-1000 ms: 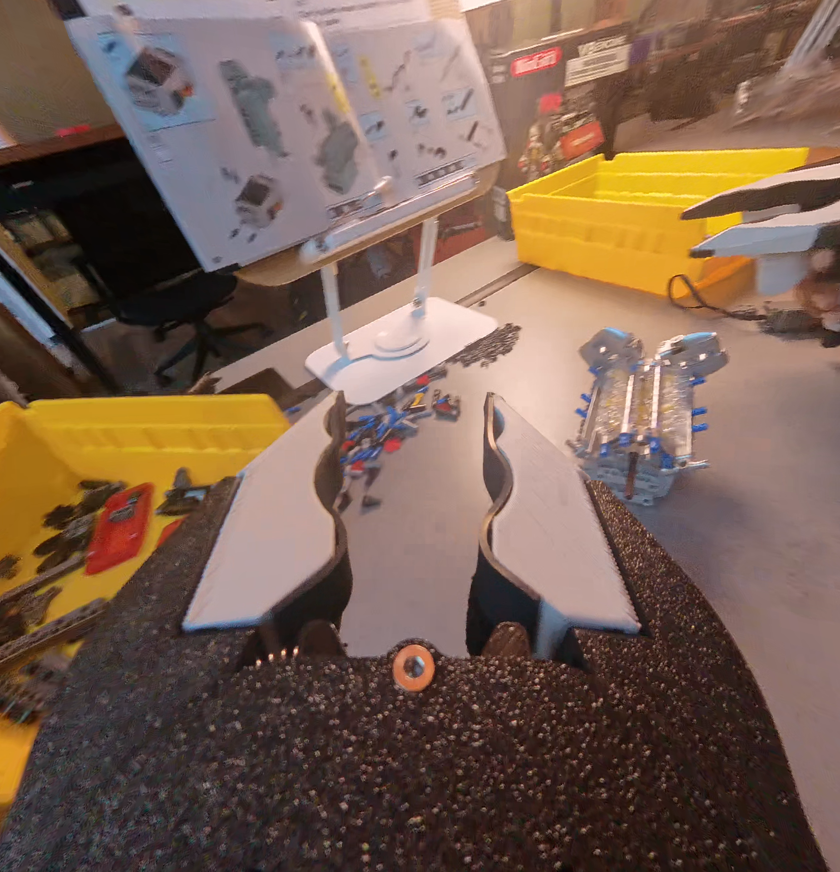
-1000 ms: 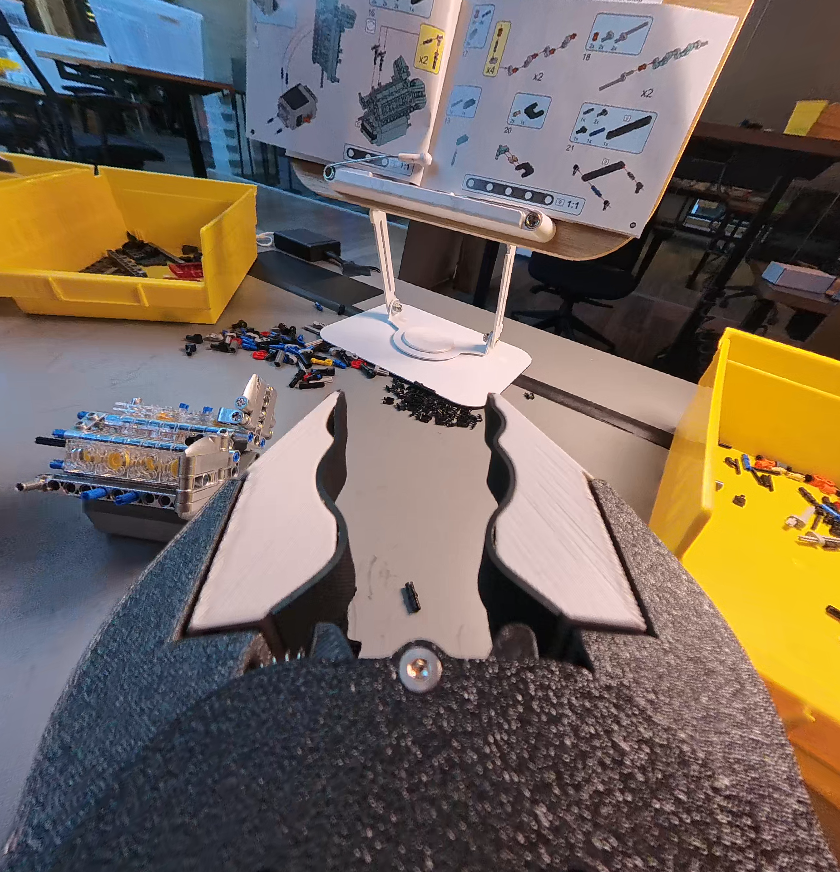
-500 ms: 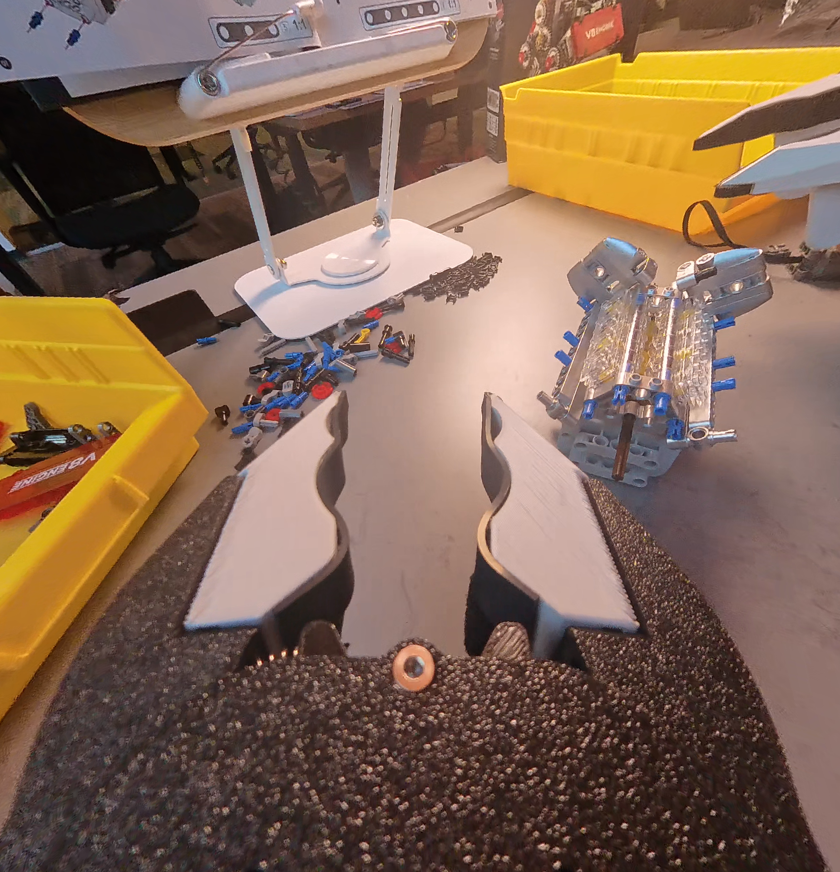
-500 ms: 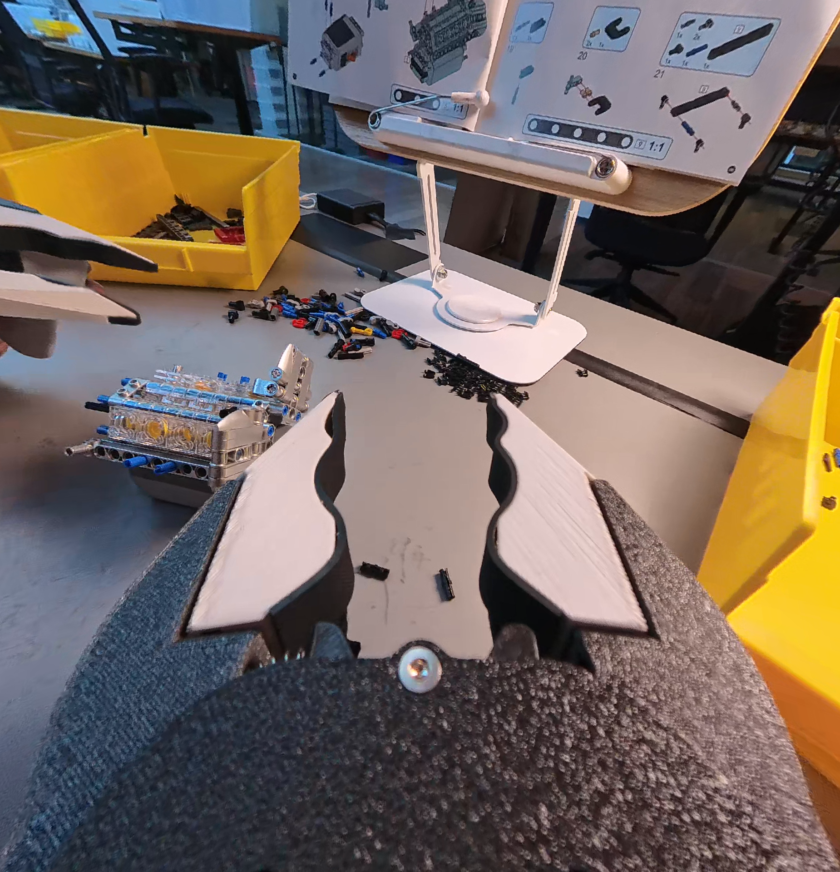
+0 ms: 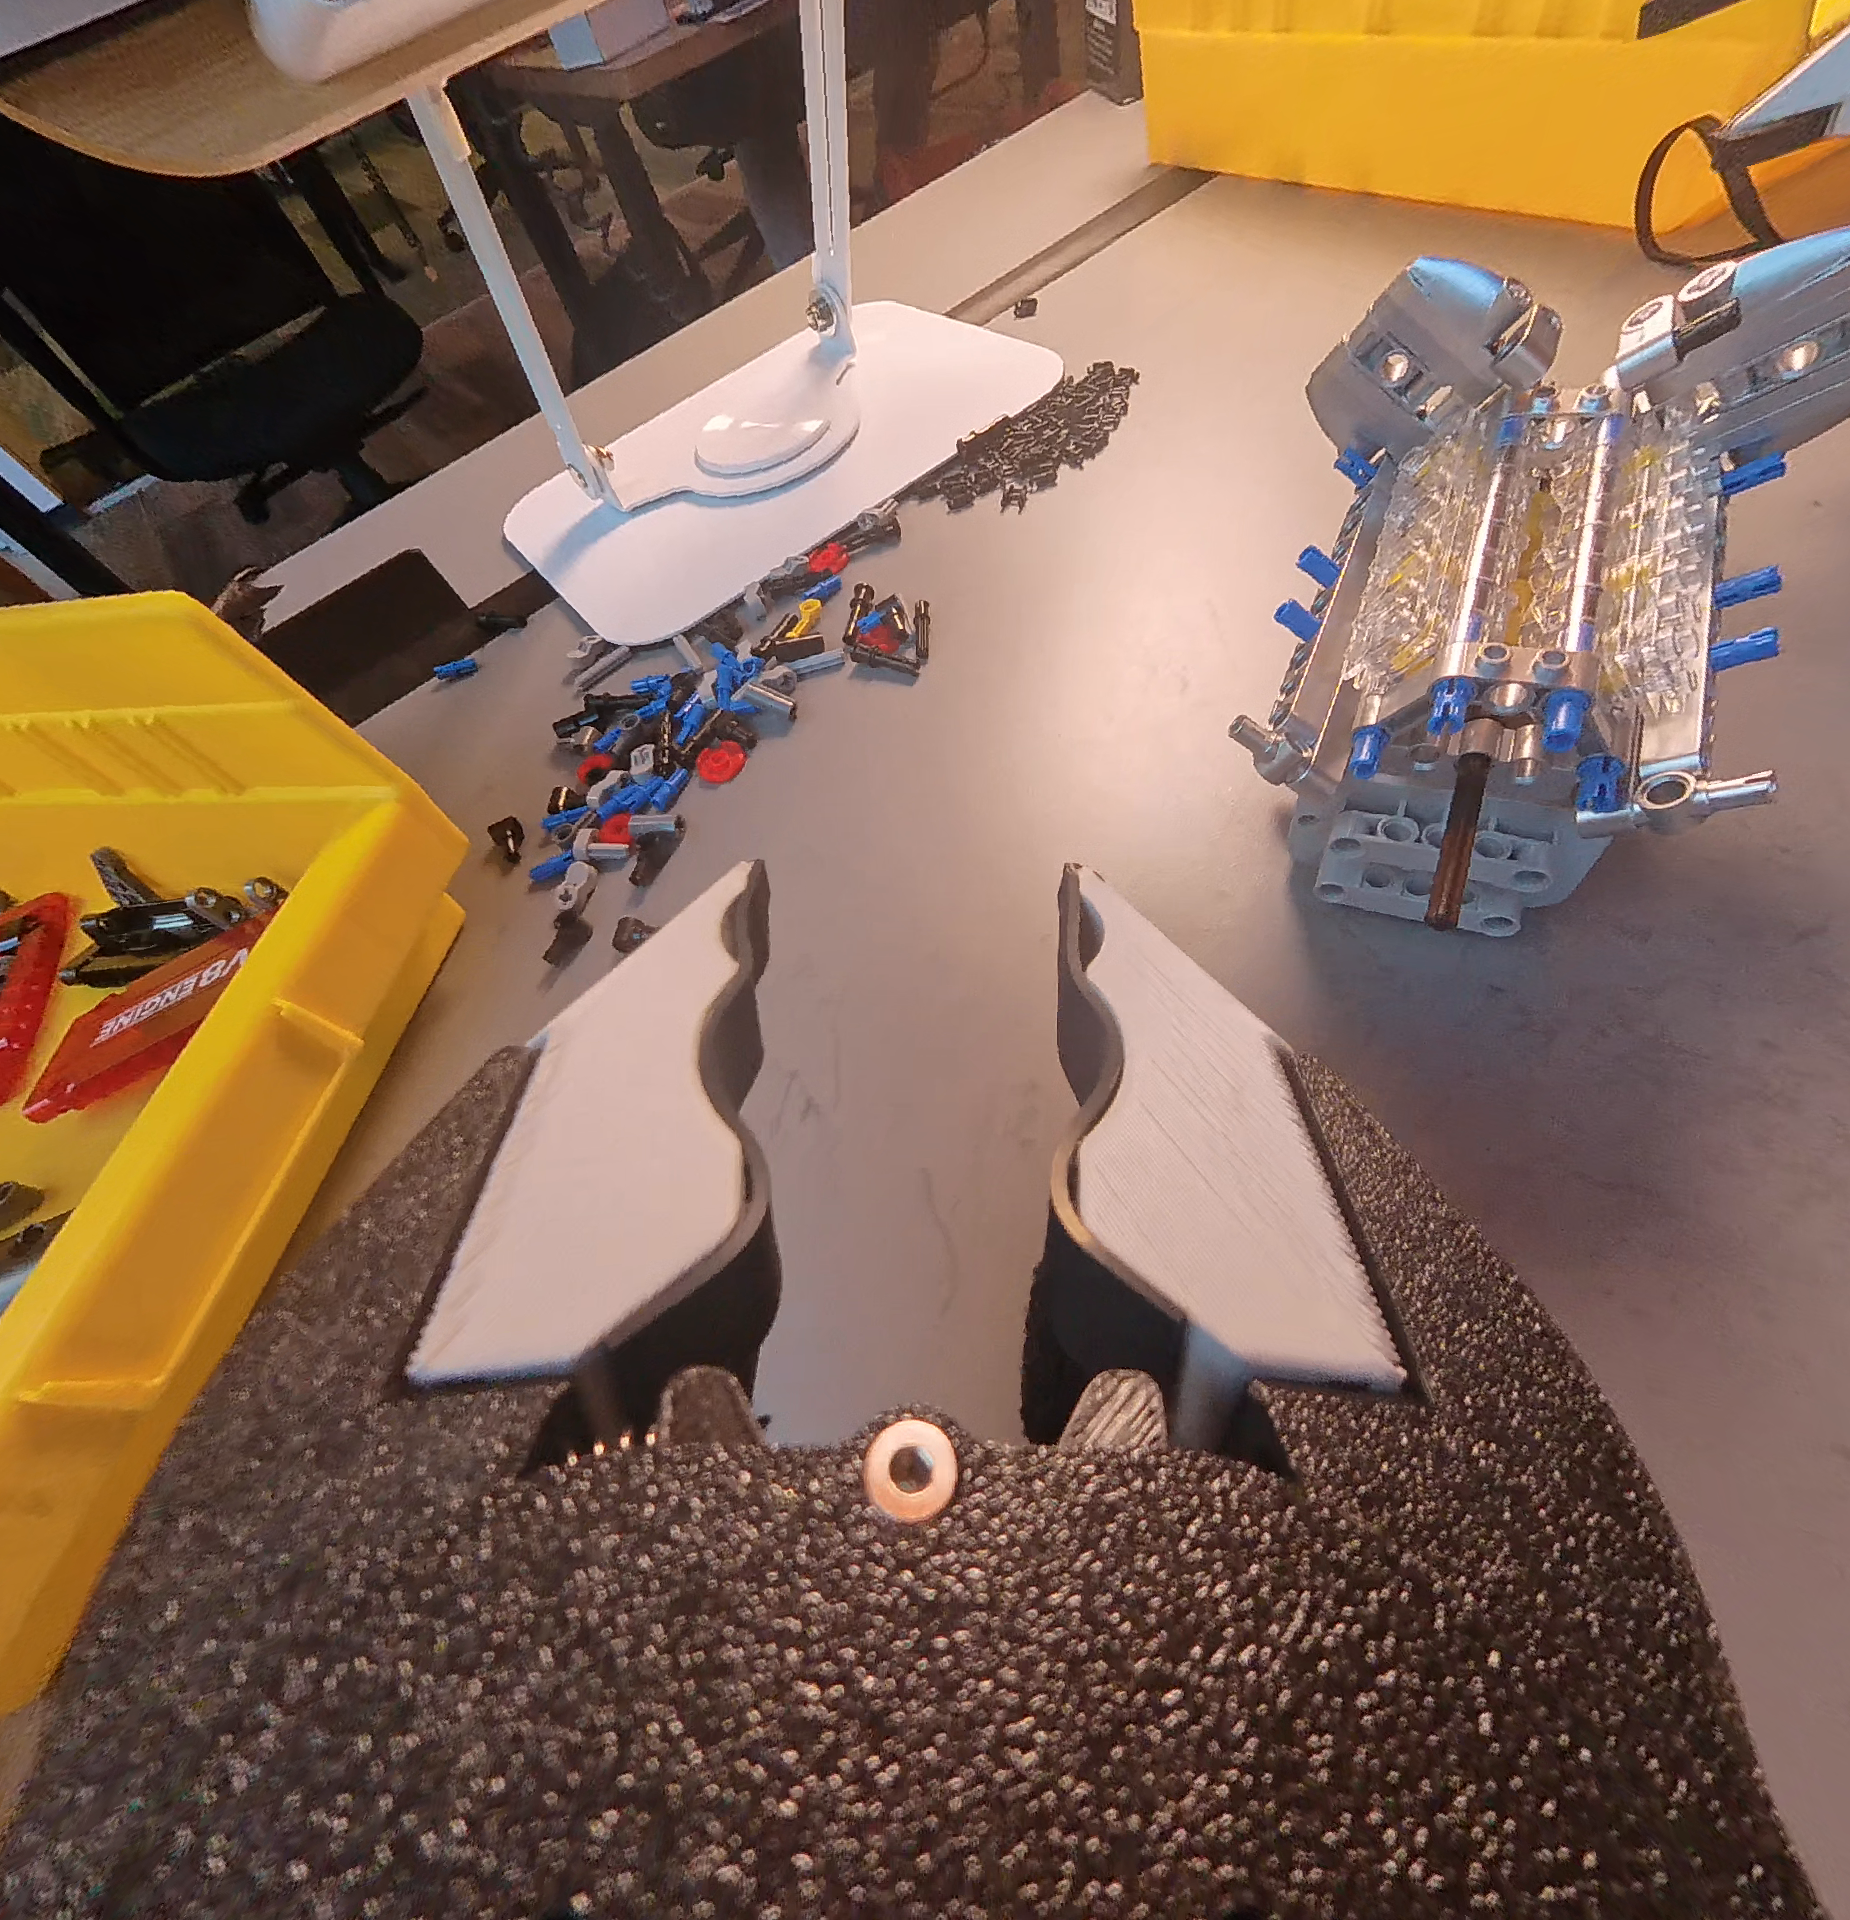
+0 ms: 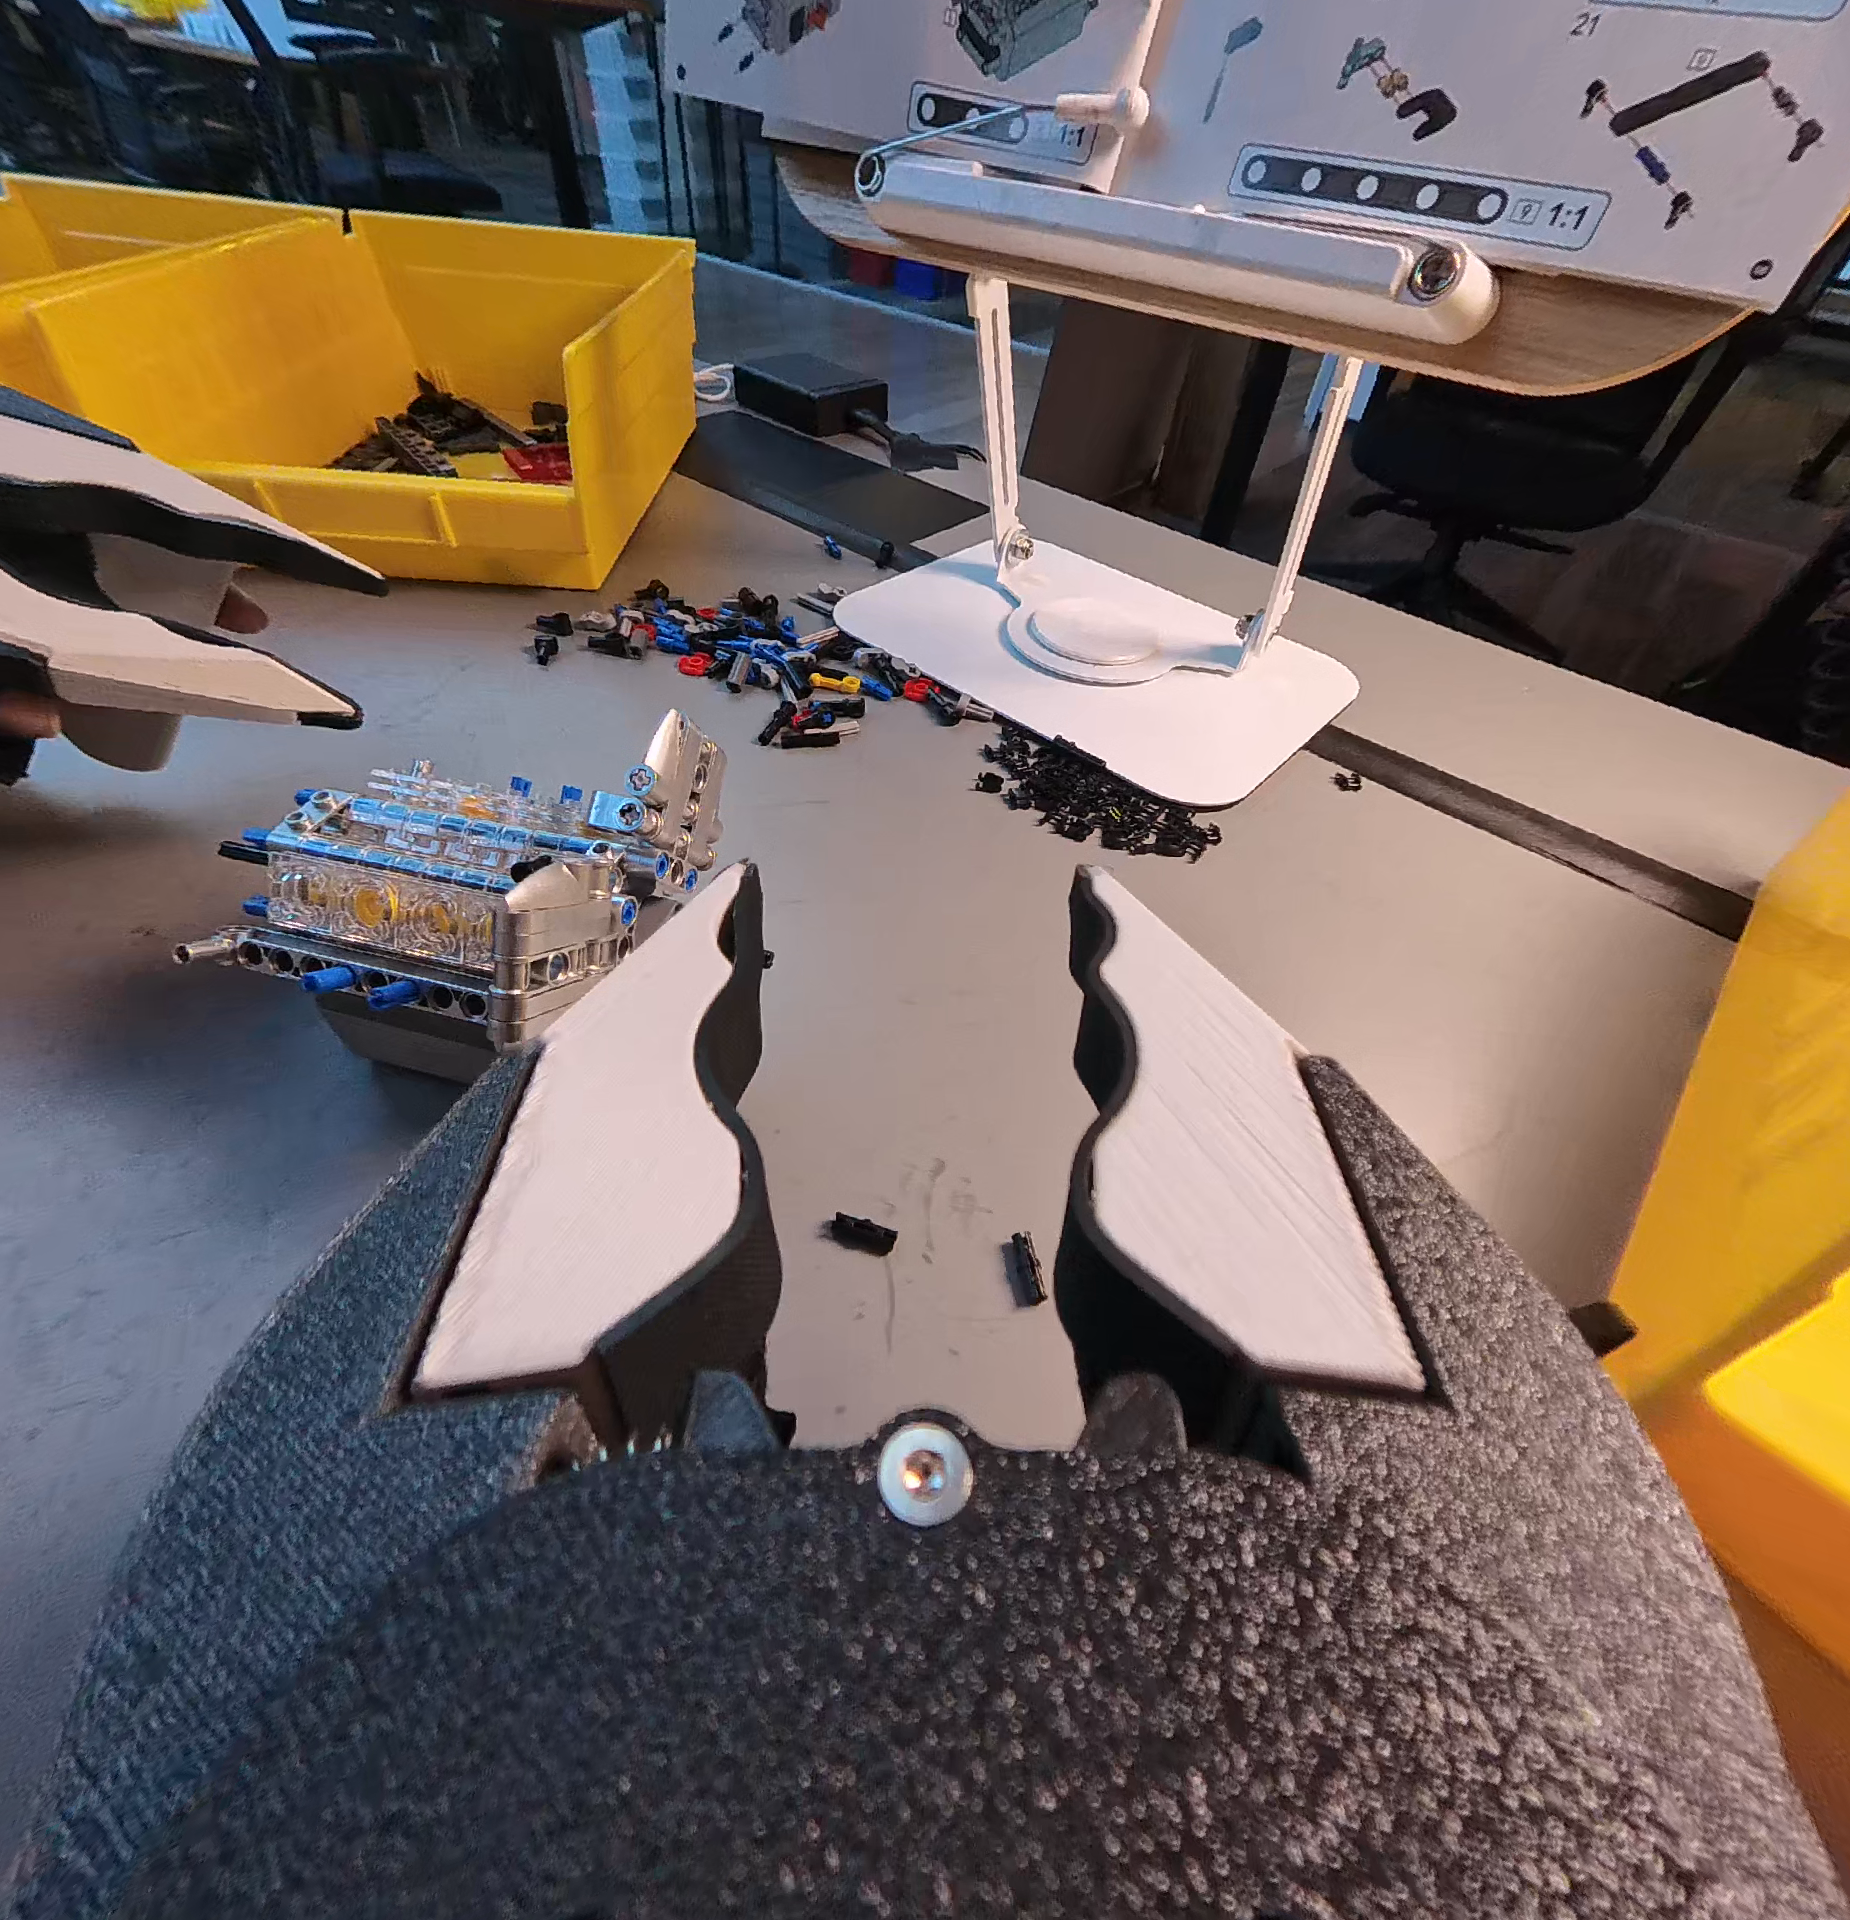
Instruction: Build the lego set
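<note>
A grey and clear toy-brick engine model (image 5: pixel 1544 644) with blue pins stands on the grey table, to the right of my left gripper (image 5: pixel 910 883). The left gripper is open and empty, low over bare table. The model also shows in the right wrist view (image 6: pixel 485 914), just left of my right gripper (image 6: pixel 910 883), which is open and empty. Two small black pins (image 6: pixel 864 1233) lie on the table between the right gripper's fingers (image 6: pixel 1212 1122). The left gripper also shows in the right wrist view (image 6: pixel 349 649), open, above and left of the model.
A pile of small coloured pins (image 5: pixel 713 707) and a heap of black pins (image 5: pixel 1035 447) lie by the white stand base (image 5: pixel 775 488) that carries an instruction booklet (image 6: pixel 1420 94). Yellow bins stand at left (image 5: pixel 173 1039), back right (image 5: pixel 1420 94) and near right (image 6: pixel 1794 1195).
Both grippers have dropped lower and moved forward over the table. The left one swung from the yellow bin toward the engine model. Both stayed open.
</note>
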A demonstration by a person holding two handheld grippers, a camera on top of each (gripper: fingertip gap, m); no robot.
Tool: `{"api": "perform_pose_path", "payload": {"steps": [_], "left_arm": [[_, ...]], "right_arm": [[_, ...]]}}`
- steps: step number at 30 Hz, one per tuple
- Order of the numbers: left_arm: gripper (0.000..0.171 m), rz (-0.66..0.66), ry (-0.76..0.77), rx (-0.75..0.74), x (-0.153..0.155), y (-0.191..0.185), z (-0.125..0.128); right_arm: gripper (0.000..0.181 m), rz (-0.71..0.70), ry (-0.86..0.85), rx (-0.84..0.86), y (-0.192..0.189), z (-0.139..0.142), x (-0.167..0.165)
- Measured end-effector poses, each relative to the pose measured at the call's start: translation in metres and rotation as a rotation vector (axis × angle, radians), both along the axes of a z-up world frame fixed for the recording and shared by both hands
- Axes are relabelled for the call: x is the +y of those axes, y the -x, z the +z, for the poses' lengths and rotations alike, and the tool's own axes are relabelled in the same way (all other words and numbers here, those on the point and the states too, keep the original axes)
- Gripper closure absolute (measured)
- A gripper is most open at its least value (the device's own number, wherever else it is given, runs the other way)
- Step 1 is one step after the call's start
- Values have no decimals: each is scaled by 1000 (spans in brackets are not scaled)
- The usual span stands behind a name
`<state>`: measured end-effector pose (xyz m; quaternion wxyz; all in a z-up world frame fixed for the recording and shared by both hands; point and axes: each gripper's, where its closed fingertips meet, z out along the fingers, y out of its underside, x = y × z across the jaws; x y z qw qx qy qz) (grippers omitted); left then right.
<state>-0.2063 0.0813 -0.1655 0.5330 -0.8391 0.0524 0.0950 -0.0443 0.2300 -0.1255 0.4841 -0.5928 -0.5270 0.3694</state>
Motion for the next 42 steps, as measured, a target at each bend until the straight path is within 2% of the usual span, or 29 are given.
{"api": "perform_pose_path", "payload": {"steps": [12, 19, 24, 26, 28, 31, 32, 35, 37, 39, 42], "left_arm": [[121, 55, 30, -32, -1, 13, -4], [121, 248, 56, -13, -24, 79, -3], [121, 388, 116, 155, -51, 133, 2], [123, 417, 125, 226, -66, 145, 18], [126, 479, 152, 286, -97, 161, 41], [127, 538, 205, 151, -154, 176, 51], [127, 547, 257, 119, -172, 182, 45], [115, 529, 585, 140, -227, 201, 0], [117, 500, 715, 158, -250, 214, -24], [123, 450, 731, 141, -252, 217, -34], [135, 392, 767, 183, -248, 213, -36]], "right_arm": [[123, 5, 11, 1, -1, 0, 0], [123, 7, 27, 2, -1, -1, 1], [124, 14, 21, -3, 0, -1, -1], [124, 9, 20, -5, -1, -1, 0], [124, 4, 27, -11, -2, -2, -1], [125, 13, 41, -10, -1, -3, -5], [125, 17, 43, -14, 0, -3, -6], [126, 32, 37, -32, 2, -6, -9], [126, 42, 34, -36, 4, -7, -13], [126, 47, 30, -40, 3, -7, -15], [127, 46, 27, -44, 2, -7, -17]]}}
